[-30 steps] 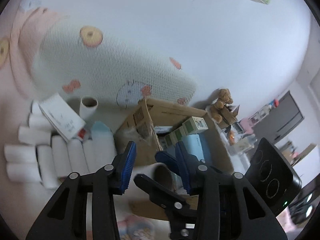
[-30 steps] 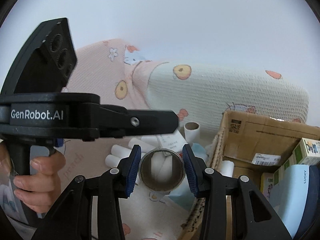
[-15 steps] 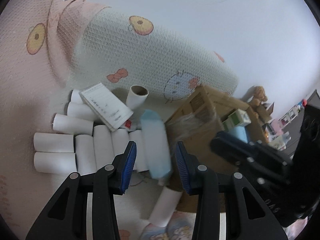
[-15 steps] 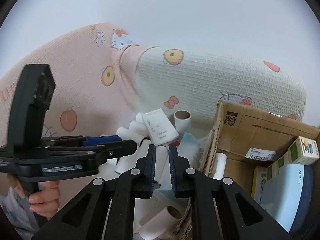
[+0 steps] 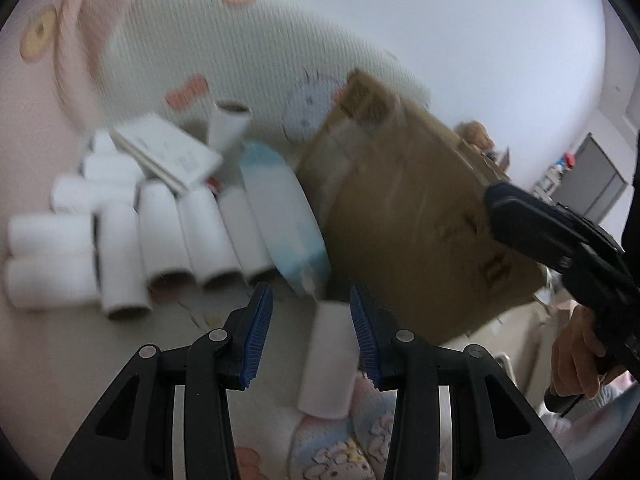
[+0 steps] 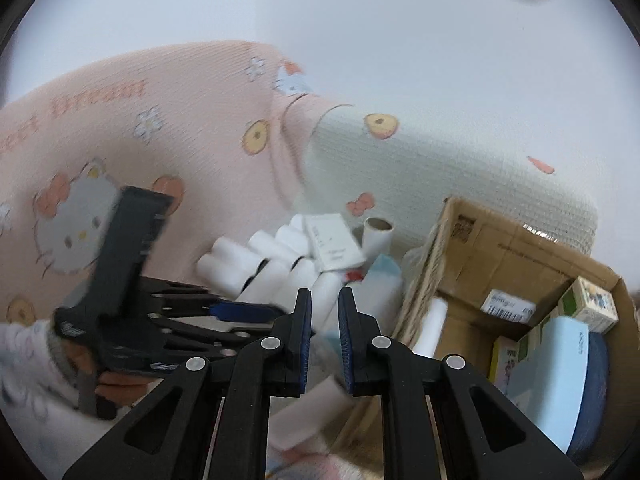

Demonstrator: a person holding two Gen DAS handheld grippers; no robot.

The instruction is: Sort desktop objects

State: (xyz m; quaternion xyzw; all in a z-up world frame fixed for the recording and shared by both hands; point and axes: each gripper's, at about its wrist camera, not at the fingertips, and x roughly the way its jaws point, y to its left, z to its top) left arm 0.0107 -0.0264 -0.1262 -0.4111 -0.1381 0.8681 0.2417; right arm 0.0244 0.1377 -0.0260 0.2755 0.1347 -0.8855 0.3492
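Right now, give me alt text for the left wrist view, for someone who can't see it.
The open left gripper frames a lone white paper tube lying on a cartoon-print cloth. Beyond it, more white tubes sit in a row beside a blue pack and a cardboard box.
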